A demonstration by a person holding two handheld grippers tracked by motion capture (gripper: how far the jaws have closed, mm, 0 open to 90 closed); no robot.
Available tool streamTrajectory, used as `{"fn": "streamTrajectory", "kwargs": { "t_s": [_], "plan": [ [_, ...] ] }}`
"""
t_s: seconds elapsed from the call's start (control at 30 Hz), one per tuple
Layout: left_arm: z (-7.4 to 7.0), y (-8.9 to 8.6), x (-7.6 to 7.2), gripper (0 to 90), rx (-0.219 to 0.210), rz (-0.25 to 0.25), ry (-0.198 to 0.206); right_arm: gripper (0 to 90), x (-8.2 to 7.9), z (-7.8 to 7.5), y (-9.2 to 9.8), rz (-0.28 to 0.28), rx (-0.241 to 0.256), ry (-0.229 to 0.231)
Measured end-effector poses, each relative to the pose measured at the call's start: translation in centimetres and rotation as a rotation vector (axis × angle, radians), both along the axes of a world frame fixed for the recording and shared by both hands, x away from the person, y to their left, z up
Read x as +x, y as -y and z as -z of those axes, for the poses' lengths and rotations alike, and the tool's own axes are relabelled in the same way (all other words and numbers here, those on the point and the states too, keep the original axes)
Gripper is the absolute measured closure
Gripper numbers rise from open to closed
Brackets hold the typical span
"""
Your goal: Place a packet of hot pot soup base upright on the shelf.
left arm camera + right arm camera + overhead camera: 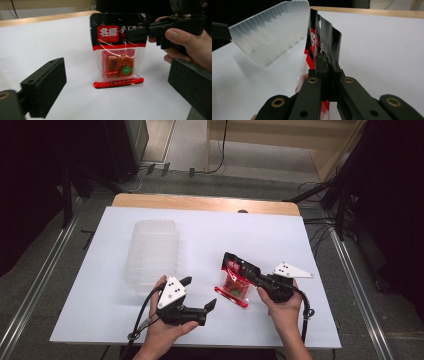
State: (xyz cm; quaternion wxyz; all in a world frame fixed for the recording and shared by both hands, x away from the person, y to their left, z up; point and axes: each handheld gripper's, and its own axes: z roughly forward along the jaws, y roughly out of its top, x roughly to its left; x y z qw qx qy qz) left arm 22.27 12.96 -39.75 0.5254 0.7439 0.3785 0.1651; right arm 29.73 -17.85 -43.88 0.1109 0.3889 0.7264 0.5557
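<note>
Pinching snack packet (pixel 236 281), right gripper (pixel 256 277) jaws closed.

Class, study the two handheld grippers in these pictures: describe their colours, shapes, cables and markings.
Both are black. The left gripper and the right gripper each carry a grey three-cornered plate dotted with black, and each trails a black cable. The left's fingers are flat rectangular blocks. The right's linkage arms show brass-coloured rivets. The hands are bare; no sleeves show.

A clear ribbed plastic container (pixel 152 254) lies on the white table (pixel 300 235).
</note>
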Motion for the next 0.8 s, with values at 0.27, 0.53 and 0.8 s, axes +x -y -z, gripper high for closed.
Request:
{"fn": "streamTrajectory", "kwargs": {
  "t_s": [0.27, 0.53, 0.8],
  "plan": [
    [-0.7, -2.9, 0.3, 0.0, -0.022, -0.051, 0.005, 90.0, -0.8, -2.0, -0.7, -0.006, -0.069, 0.076],
    [-1.8, -7.8, 1.0, 0.0, -0.048, -0.183, 0.026, 90.0, -0.2, -3.6, -1.0, -0.019, -0.059, 0.087],
    [-1.9, -12.1, 1.5, 0.0, -0.037, -0.299, 0.057, 90.0, 0.9, -5.3, -2.1, -0.032, -0.057, 0.104]
  ]
}}
